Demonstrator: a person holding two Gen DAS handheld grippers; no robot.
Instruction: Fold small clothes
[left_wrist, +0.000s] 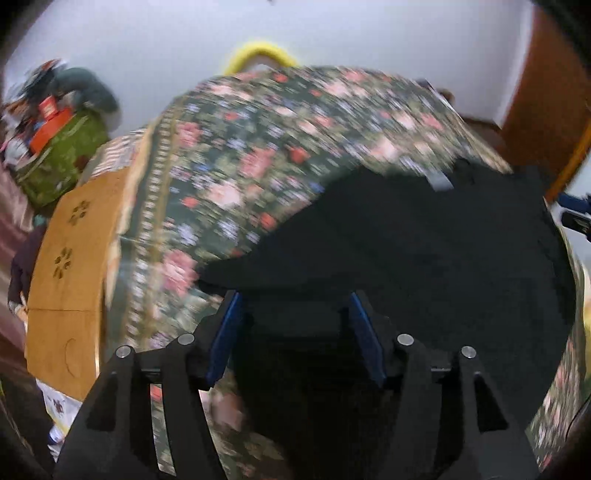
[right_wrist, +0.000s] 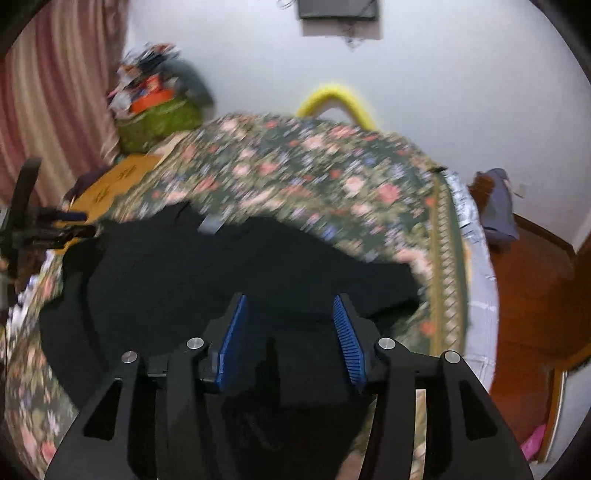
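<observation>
Garment: I see one black garment (left_wrist: 424, 258) lying spread on the floral bedspread (left_wrist: 240, 155), near the edge closest to me; the blur hides whether it is a shirt or something else.
Label: a small grey tag (right_wrist: 210, 224) shows at its far edge, so I read that as the neckline side.
Left gripper: my left gripper (left_wrist: 293, 299) hangs over the near hem with its blue pads apart; cloth lies under and between the jaws, but the pads press on nothing.
Right gripper: my right gripper (right_wrist: 290, 302) is likewise parted above the garment's near edge, gripping nothing.
Other view: from the right camera the left gripper (right_wrist: 79, 230) appears at the far left beside the cloth.
Done: as I judge it, the garment is laid out fairly flat; I cannot tell whether a fold is already in it, the black hides creases.
Left: at least further folding and squaring up.
Surroundings: a wooden board (left_wrist: 66, 295) sits beside the bed, a green bundle (right_wrist: 159, 122) behind.
</observation>
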